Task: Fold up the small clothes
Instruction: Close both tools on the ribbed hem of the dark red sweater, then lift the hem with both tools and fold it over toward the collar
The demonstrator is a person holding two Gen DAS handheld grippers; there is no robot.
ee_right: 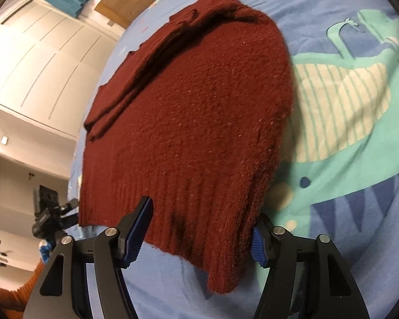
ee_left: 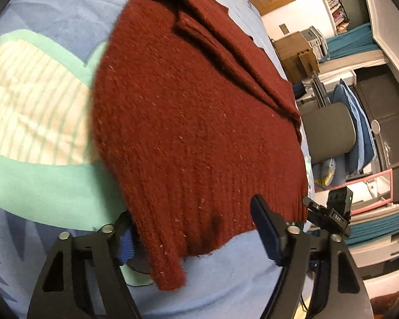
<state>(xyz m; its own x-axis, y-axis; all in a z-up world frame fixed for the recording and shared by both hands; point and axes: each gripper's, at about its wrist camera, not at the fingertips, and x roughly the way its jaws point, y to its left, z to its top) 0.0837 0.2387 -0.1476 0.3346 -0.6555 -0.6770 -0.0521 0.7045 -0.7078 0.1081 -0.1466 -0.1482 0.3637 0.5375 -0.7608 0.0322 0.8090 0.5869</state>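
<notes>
A dark red knitted sweater (ee_left: 194, 122) lies spread on a blue bedcover, ribbed hem toward me; it also shows in the right wrist view (ee_right: 188, 122). A sleeve is folded across its far part. My left gripper (ee_left: 194, 239) is open, its jaws wide apart either side of the hem's corner, which hangs between them. My right gripper (ee_right: 202, 239) is open the same way around a hem corner. In each view the outer finger is partly hidden by the knit. Neither gripper clamps the cloth.
The bedcover (ee_right: 345, 159) has a green and cream whale print. Right of the bed in the left wrist view are a grey chair (ee_left: 329, 133), blue pillows and shelves. A white wardrobe (ee_right: 40, 61) and a mounted camera (ee_right: 45, 212) stand left in the right wrist view.
</notes>
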